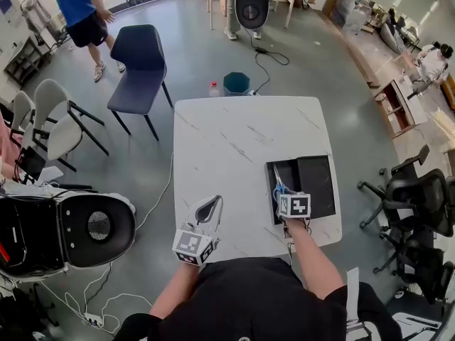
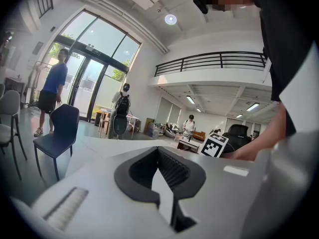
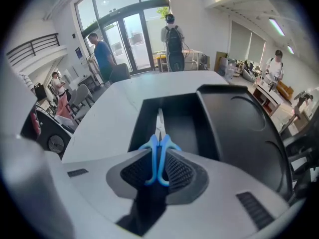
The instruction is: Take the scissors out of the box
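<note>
The blue-handled scissors (image 1: 279, 188) are held over the left compartment of the black box (image 1: 316, 183), which lies open at the right side of the white marble table (image 1: 227, 141). My right gripper (image 1: 283, 196) is shut on the handles. In the right gripper view the scissors (image 3: 158, 151) stand edge-on between the pads of the gripper (image 3: 158, 171), with the blades pointing ahead over the box (image 3: 239, 128). My left gripper (image 1: 207, 208) hovers at the table's near edge, shut and empty. Its pads (image 2: 172, 171) meet in the left gripper view.
A dark blue chair (image 1: 140, 62), a teal bin (image 1: 236, 84) and a small bottle (image 1: 214, 89) stand beyond the table. Black office chairs (image 1: 412, 197) are to the right, a black-and-white machine (image 1: 71, 229) with cables to the left. A person (image 1: 82, 9) stands far back.
</note>
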`<state>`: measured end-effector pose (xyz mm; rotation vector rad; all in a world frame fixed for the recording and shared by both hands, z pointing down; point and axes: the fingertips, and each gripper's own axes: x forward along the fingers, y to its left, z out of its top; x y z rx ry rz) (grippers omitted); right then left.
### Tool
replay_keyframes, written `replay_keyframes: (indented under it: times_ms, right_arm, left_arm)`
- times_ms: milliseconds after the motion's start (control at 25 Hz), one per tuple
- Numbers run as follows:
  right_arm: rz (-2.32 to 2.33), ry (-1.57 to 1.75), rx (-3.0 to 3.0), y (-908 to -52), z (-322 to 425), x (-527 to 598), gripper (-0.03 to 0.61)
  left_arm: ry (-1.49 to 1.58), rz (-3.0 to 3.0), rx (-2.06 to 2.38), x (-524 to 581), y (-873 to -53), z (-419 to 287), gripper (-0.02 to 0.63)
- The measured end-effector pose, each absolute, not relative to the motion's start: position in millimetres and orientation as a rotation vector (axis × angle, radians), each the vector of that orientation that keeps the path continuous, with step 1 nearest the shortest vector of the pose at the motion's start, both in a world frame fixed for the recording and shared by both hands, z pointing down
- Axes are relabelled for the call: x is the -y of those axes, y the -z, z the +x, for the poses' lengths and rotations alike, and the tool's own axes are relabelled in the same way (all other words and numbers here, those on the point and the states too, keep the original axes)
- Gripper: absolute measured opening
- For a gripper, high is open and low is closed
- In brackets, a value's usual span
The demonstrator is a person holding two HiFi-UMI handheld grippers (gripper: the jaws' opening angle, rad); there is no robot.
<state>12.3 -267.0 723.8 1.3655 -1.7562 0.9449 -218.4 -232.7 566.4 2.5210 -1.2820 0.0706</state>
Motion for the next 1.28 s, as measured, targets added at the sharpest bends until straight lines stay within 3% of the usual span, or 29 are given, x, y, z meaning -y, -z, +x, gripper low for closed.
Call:
replay_keyframes:
  times_ms: [800,1280]
  right_arm:
    - [1.617,-0.450,2.304,-576.6,0.4,268.3,0.094]
    - [1.836,0.099,2.514,-461.3,6.5,247.9,0.094]
  left_arm:
    - [-0.132,2.565,1.259,224.5,-559.3,-188.4,0.009]
    - [-0.133,2.605,1.287,226.2,-541.6,-180.0,0.009]
